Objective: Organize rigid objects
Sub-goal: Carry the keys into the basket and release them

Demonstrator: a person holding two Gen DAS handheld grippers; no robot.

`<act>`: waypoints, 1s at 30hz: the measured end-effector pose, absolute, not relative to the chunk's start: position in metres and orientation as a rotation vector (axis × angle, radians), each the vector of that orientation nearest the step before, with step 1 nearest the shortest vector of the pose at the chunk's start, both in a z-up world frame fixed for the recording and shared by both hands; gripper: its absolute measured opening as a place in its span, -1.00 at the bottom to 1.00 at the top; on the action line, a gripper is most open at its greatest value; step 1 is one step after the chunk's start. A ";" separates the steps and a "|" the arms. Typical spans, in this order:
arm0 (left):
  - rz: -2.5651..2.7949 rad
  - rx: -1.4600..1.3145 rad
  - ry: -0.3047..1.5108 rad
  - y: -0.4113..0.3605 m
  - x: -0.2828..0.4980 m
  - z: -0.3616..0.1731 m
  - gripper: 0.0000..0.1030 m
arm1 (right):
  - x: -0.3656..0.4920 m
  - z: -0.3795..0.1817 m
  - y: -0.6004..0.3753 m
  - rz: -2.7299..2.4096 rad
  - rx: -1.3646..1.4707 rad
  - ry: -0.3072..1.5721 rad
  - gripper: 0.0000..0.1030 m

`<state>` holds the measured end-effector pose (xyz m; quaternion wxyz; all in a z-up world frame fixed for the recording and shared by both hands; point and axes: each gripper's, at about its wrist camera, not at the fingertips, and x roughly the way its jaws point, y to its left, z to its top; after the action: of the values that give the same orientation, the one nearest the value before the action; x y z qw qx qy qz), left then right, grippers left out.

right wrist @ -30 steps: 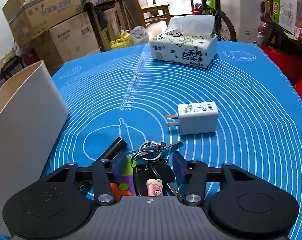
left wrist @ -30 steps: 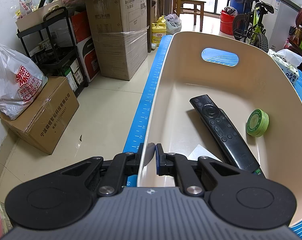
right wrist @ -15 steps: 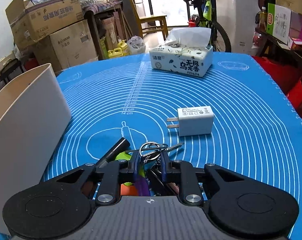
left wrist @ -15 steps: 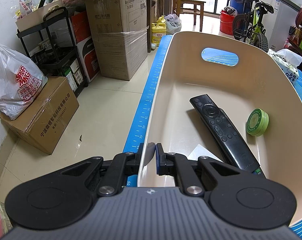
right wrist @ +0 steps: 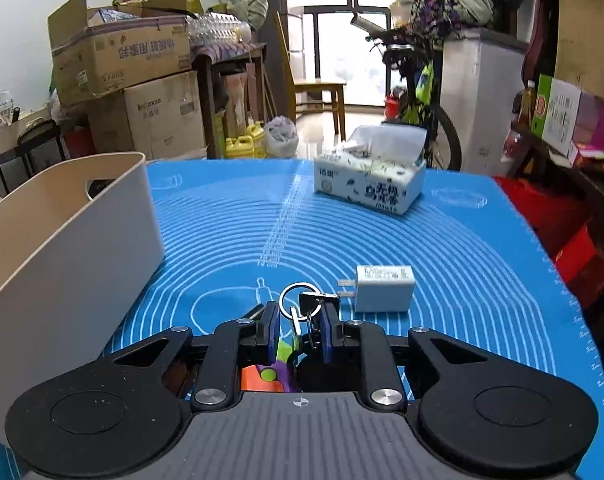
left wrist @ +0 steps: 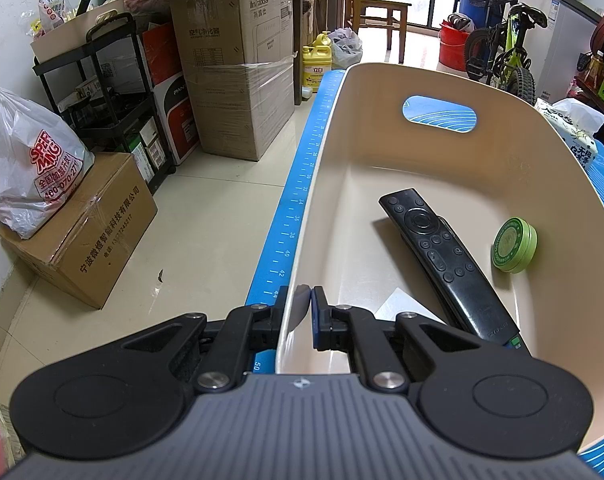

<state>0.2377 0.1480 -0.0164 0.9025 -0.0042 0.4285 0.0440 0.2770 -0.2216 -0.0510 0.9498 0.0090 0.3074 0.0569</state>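
Observation:
My left gripper [left wrist: 302, 302] is shut on the near left rim of the beige basket [left wrist: 382, 152], one finger inside and one outside. In the basket lie a black remote [left wrist: 438, 248], a round green tin [left wrist: 514, 250] and a white card [left wrist: 398, 304]. In the right wrist view my right gripper [right wrist: 300, 314] is shut on a bunch of keys [right wrist: 311, 301], lifted off the blue mat [right wrist: 442, 248]. Its ring and a key stick out past the fingertips. A white charger plug [right wrist: 384, 288] lies just right of the fingertips. The basket [right wrist: 62, 240] stands to the left.
A tissue pack [right wrist: 370, 180] sits at the far middle of the mat. Under the right gripper lie a colourful toy [right wrist: 266, 376] and a black pen [right wrist: 254, 313]. Cardboard boxes [left wrist: 242, 64], a rack and a bicycle [left wrist: 506, 52] stand on the floor beyond the table.
The right gripper's jaws closed on the key bunch, then it rose and tilted up, lifting the keys off the mat. The left gripper has kept still on the basket rim.

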 end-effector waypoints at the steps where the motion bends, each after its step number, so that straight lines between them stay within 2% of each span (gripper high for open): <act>1: 0.091 -0.009 0.886 0.147 0.237 -0.017 -0.78 | 0.276 -0.049 -0.221 0.117 0.016 0.618 -0.44; 14: 0.090 -0.010 0.885 0.148 0.237 -0.017 -0.78 | 0.262 0.009 -0.198 0.197 -0.025 0.496 -0.44; 30: 0.088 -0.013 0.883 0.145 0.238 -0.018 -0.78 | 0.267 0.065 -0.109 0.405 -0.050 0.386 -0.44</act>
<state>0.2377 0.1454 -0.0182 0.9031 -0.0061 0.4273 0.0423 0.2667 -0.1093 0.0645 0.9608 -0.0249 0.1905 0.2000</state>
